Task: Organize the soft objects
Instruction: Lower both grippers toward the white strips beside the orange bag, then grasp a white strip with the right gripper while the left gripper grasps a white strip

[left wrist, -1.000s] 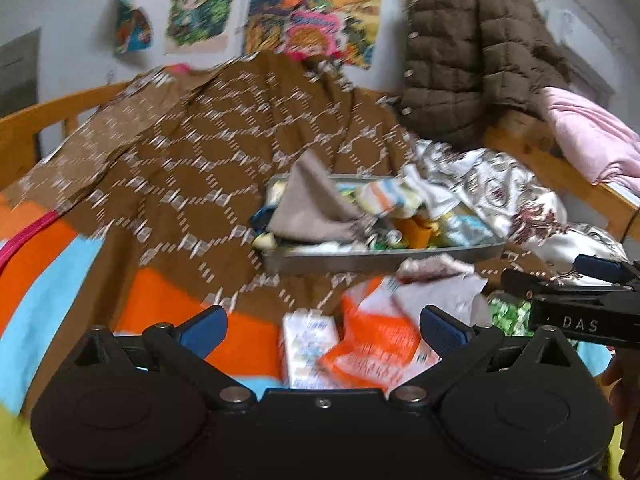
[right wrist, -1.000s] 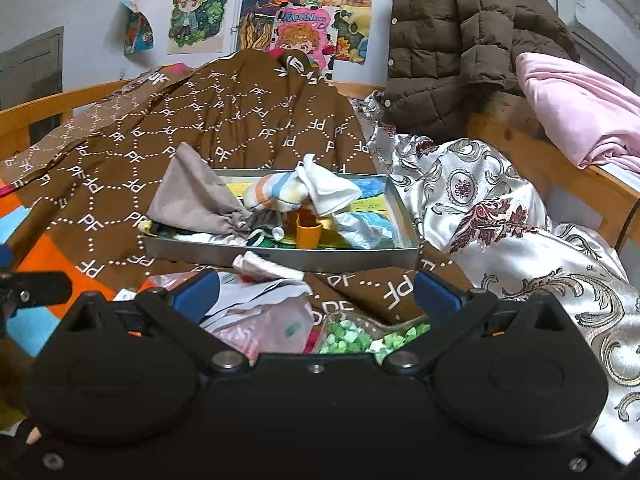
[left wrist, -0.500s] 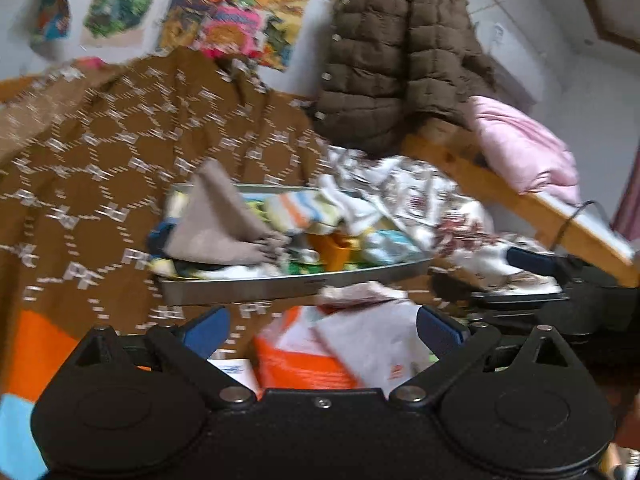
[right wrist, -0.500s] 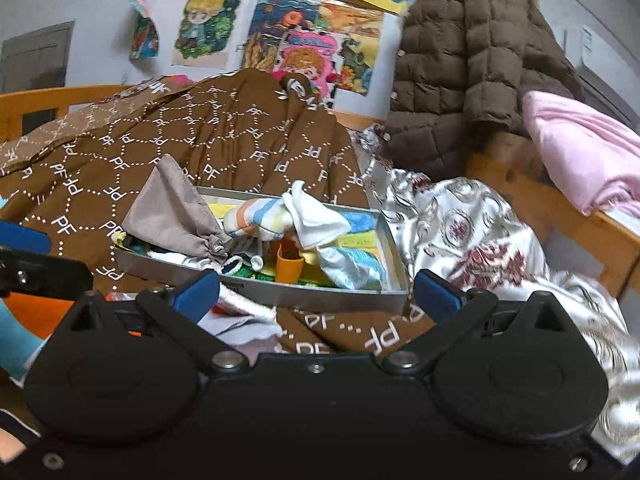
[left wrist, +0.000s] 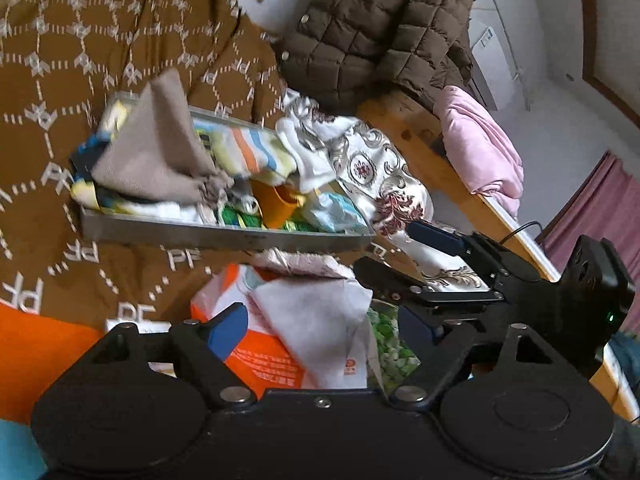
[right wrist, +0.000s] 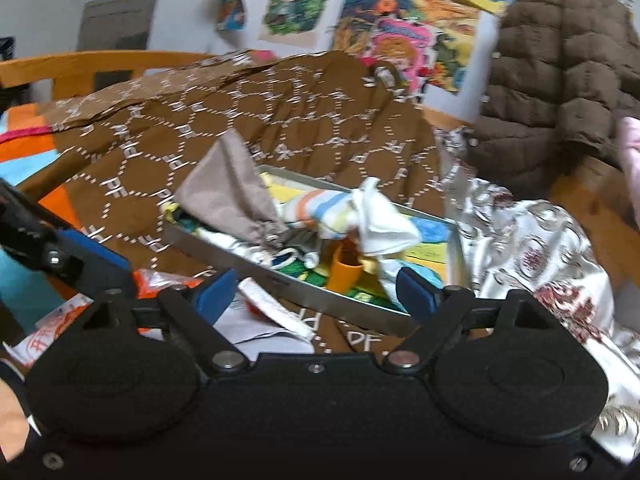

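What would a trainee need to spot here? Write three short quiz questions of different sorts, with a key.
1. True or false: the left gripper is shut on the white cloth.
2. Which item stands in the metal tray? A) orange cup B) glass bottle C) book
3. Fill in: the taupe pouch leans over the tray's ____ end in the right wrist view.

Key: 1 false, both grippers are open and hold nothing; 2 A; 3 left.
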A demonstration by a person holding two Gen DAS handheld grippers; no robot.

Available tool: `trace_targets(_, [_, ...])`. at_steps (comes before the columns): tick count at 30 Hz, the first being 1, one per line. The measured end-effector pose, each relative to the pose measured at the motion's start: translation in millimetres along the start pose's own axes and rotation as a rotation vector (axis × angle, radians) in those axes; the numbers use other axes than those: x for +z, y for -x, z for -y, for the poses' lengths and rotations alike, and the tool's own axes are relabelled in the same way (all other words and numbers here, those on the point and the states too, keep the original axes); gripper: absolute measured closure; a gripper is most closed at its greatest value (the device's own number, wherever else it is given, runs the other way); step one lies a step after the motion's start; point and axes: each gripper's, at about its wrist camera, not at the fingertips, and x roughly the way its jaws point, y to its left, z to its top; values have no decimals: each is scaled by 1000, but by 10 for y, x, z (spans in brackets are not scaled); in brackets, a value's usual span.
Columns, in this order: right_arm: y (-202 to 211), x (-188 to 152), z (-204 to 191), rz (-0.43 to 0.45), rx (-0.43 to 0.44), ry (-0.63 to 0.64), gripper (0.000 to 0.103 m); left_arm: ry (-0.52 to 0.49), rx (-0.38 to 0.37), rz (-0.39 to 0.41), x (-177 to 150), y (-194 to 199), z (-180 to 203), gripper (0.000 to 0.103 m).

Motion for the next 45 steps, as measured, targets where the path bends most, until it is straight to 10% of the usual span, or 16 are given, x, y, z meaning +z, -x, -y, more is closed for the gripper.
trace_targets(24, [-336, -63, -298, -138, 109, 187, 67, 388, -116, -160, -85, -291, -426, 27])
trace_targets(36, [-458, -111, -20, -235, 140, -74, 87, 444, -151, -169, -170, -361, -496, 27])
trace_targets(45, [-489, -145, 51, -237, 126, -89, 90, 424, -133, -178, -212, -426, -474, 56])
